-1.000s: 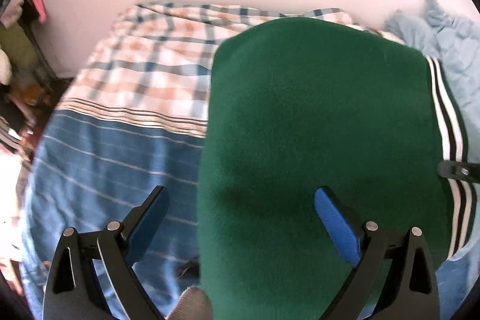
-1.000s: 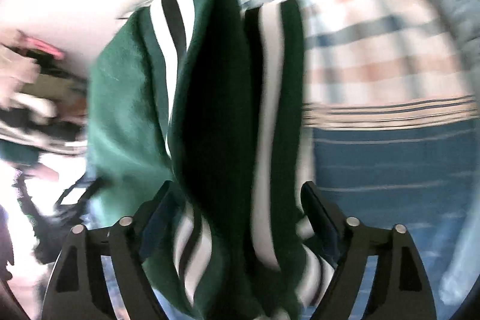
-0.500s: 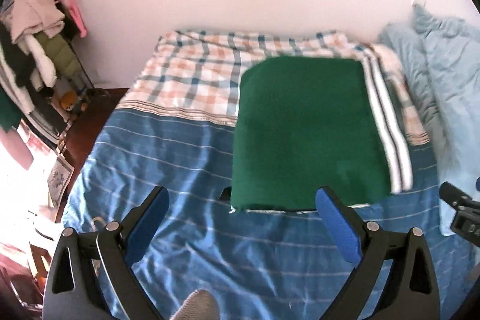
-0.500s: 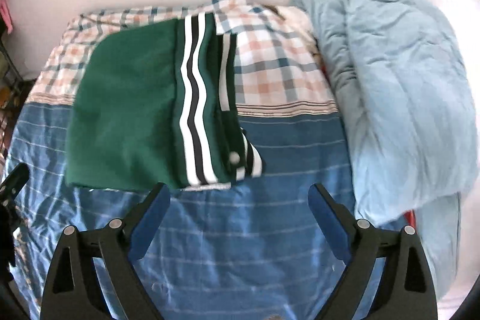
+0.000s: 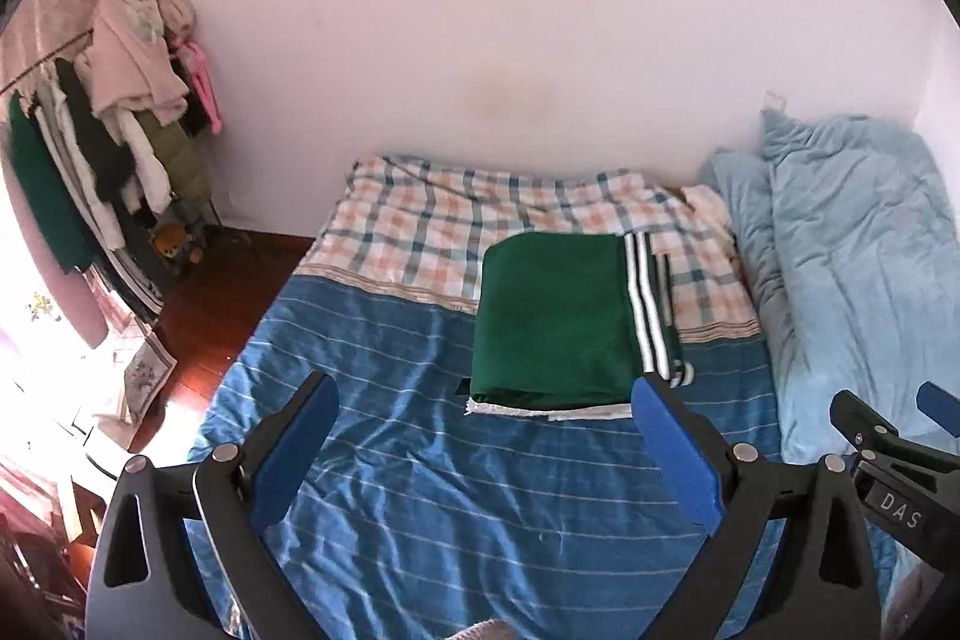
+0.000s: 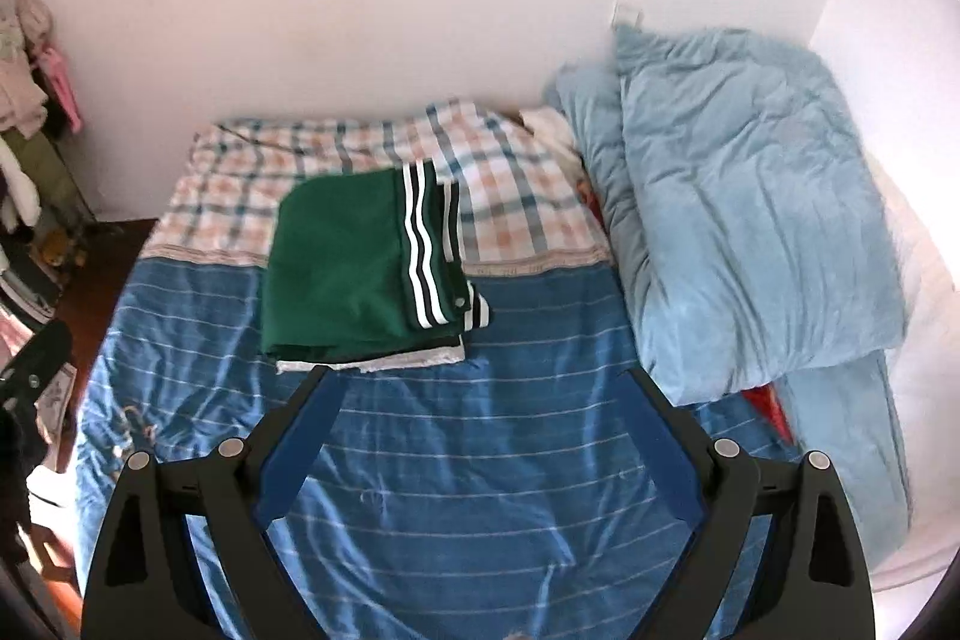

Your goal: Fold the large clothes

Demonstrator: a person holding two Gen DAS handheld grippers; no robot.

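- A folded green jacket (image 6: 342, 268) is seen lying flat on the bed (image 6: 480, 460), at 12 o'clock from both grippers.
- The left gripper (image 5: 480, 454) and right gripper (image 6: 480, 436) are held wide open and empty, well apart from the jacket.
- White-striped trim (image 6: 420, 250) is shown at 3 o'clock; a white lining edge still peeks out below, best tucked square.

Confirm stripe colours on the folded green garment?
White stripes on dark green garment; clearest in right wrist view.

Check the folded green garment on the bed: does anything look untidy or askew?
Mostly neat. The green garment lies flat, but a white inner edge sticks out along its near side, and one striped corner juts past the fold.
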